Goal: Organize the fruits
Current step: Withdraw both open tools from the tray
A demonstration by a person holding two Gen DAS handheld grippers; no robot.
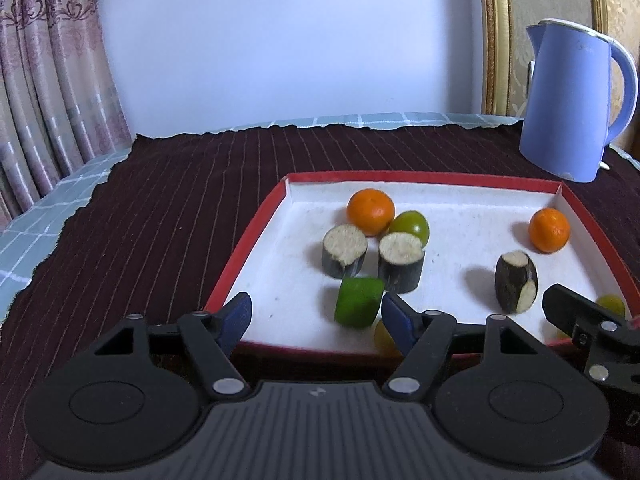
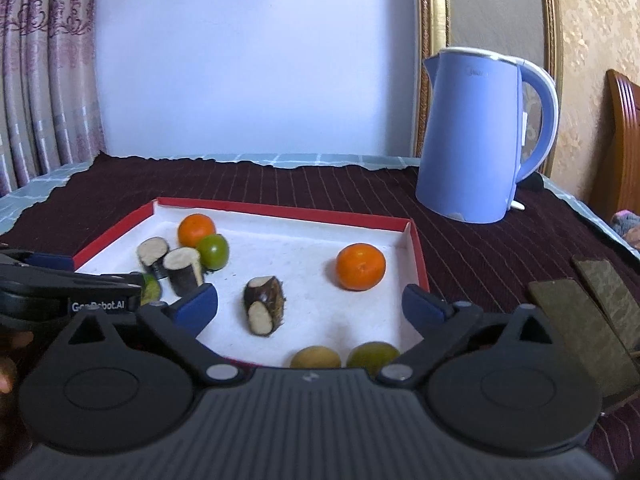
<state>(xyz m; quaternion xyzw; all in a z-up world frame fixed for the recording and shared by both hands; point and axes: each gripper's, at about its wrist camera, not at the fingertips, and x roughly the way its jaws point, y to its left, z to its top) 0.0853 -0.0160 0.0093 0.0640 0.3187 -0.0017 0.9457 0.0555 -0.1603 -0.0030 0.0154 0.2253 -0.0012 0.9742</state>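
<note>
In the left wrist view, the left gripper (image 1: pixel 316 314) is hovering over the near rim of the red-edged tray (image 1: pixel 248 232), its fingers spread apart and gripping nothing. The green fruit piece (image 1: pixel 359 301) is lying just inside the right-hand fingertip, at about one o'clock from the gap's centre, so the left gripper is the nearer one to it. Its flat cut side seems to be facing right and away; whether the finger is touching it, I cannot tell. Two dark cane pieces (image 1: pixel 345 250) are standing on end just beyond it at twelve o'clock, crowding the far side, with an orange (image 1: pixel 371 211) and a green fruit behind them. Open white floor is lying to the piece's left, toward nine o'clock.

In the right wrist view, the right gripper (image 2: pixel 310 308) is also holding its fingers wide apart and empty above the tray's near edge. A third cane piece (image 2: pixel 264 305) is lying straight ahead at twelve o'clock, its long axis running near to far, tilted slightly. A second orange (image 2: pixel 361 266) is sitting at one o'clock near the tray's right wall, and two yellowish fruits (image 2: pixel 316 357) are resting just below the fingers. A blue kettle (image 2: pixel 476 136) is standing well apart beyond.
</note>
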